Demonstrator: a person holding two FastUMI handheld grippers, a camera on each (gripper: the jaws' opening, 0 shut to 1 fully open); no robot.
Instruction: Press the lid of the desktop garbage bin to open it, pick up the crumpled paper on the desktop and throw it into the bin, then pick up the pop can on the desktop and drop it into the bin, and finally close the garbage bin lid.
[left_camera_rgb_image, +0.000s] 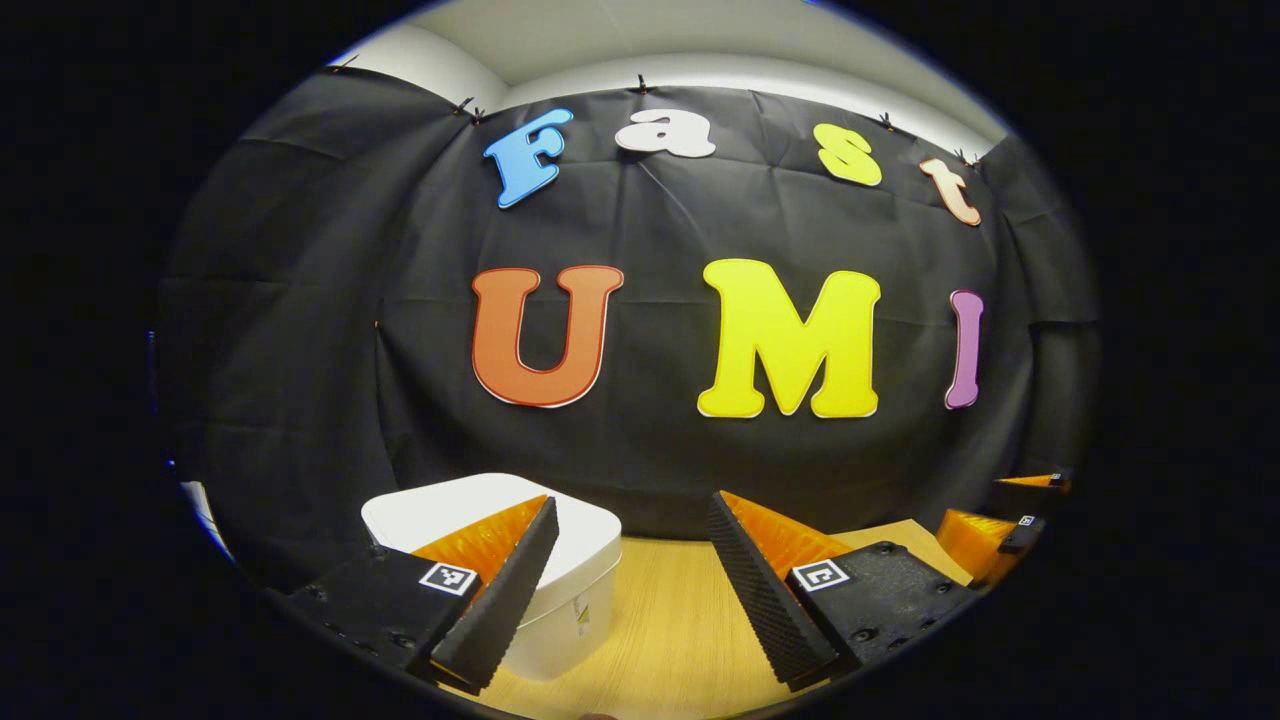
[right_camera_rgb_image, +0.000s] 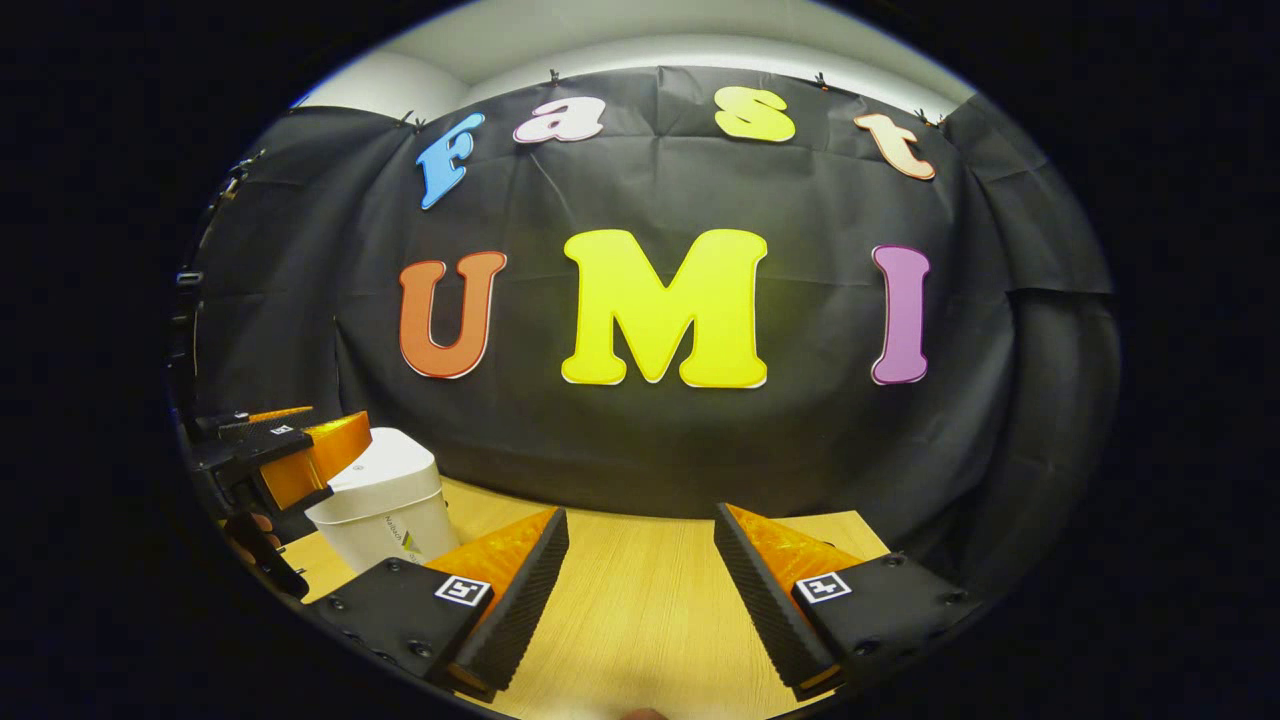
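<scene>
A white desktop garbage bin (left_camera_rgb_image: 560, 580) with its lid down stands on the wooden table, partly behind my left gripper's left finger. My left gripper (left_camera_rgb_image: 632, 585) is open, held above the table just right of the bin, nothing between its fingers. In the right gripper view the same bin (right_camera_rgb_image: 385, 500) stands at the far left, with the left gripper (right_camera_rgb_image: 285, 460) hovering beside its lid. My right gripper (right_camera_rgb_image: 640, 590) is open over bare tabletop. The right gripper (left_camera_rgb_image: 1005, 520) also appears at the right edge of the left gripper view.
The wooden table (right_camera_rgb_image: 640, 600) runs back to the black cloth wall (right_camera_rgb_image: 700, 450) close behind. A hand (right_camera_rgb_image: 250, 540) holds the left gripper at the far left of the right gripper view.
</scene>
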